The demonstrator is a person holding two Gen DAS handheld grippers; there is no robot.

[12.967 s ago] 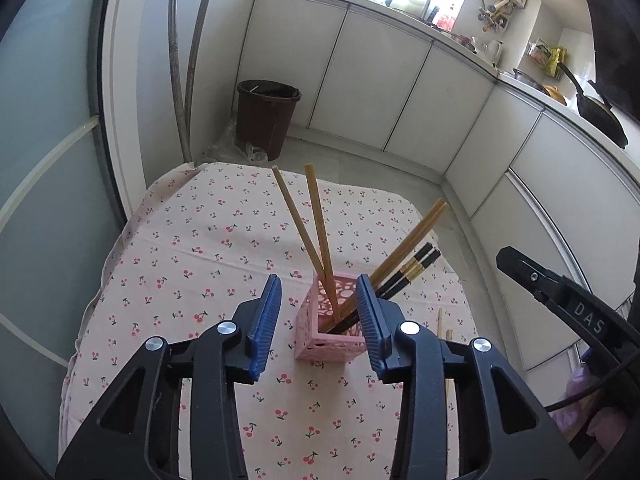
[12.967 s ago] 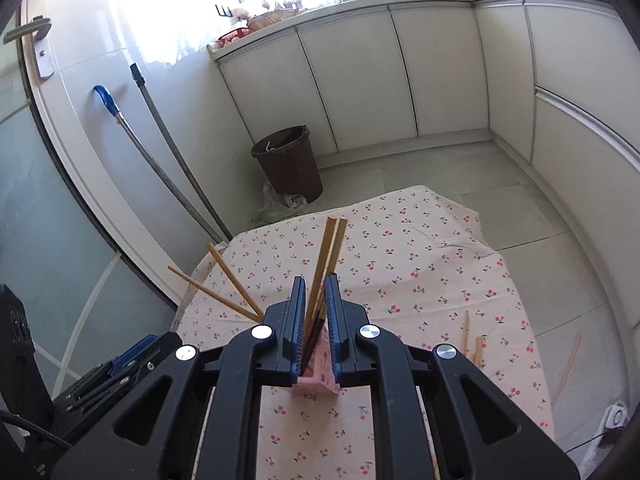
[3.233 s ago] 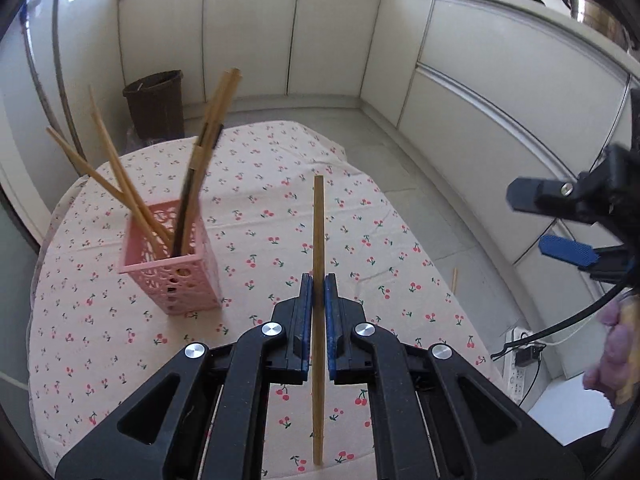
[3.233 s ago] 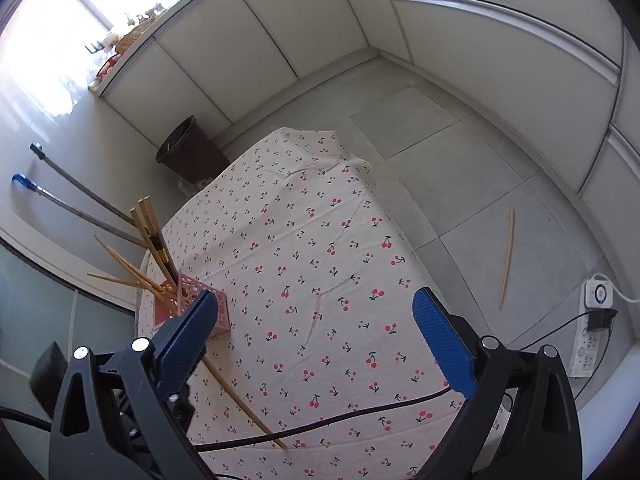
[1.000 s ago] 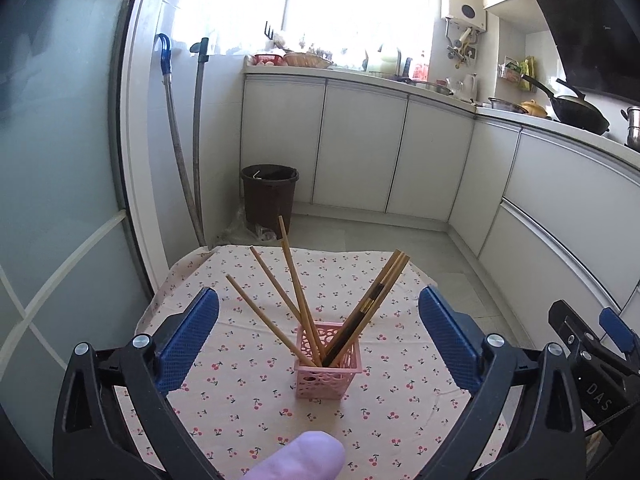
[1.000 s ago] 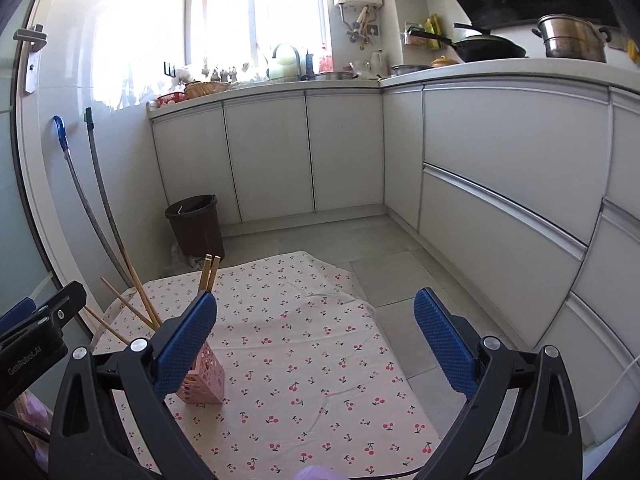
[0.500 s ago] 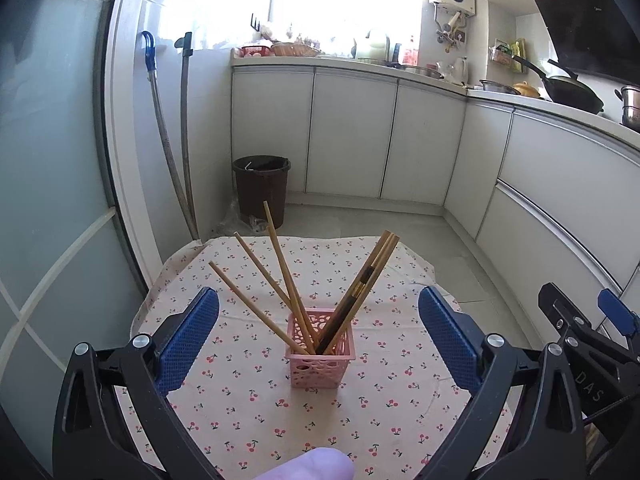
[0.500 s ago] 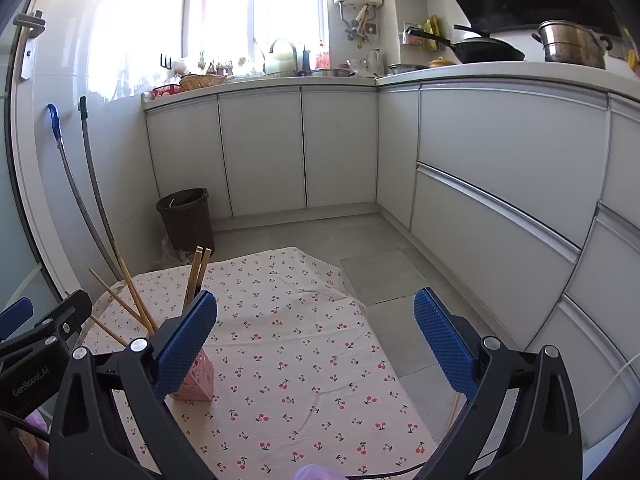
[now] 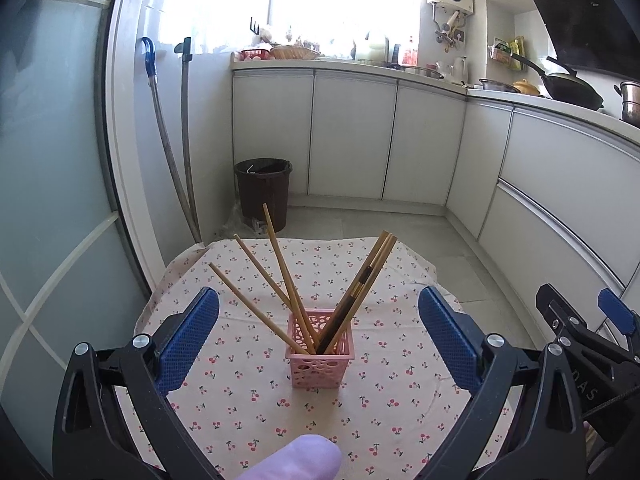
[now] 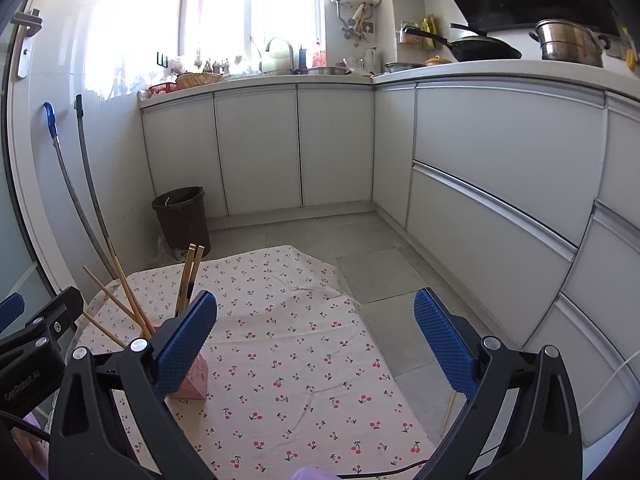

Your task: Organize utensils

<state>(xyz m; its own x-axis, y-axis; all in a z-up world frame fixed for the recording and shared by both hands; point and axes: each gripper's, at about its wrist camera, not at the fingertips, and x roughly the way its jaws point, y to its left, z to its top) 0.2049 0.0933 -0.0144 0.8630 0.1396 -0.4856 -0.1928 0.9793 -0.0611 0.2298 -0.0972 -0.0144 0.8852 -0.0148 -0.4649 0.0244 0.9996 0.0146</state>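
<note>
Both claws, left claw (image 9: 318, 334) and right claw (image 10: 316, 330), gape wide and empty. Only the right wrist view shows a stray chopstick (image 10: 448, 412) on the floor beside the cherry-print cloth (image 10: 288, 360); pink basket (image 9: 320, 360) holds the rest.

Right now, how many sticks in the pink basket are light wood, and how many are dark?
Light wooden chopsticks: 5
Dark chopsticks: 2 (pressed close together, so hard to be sure)
Total in the basket: 7
</note>
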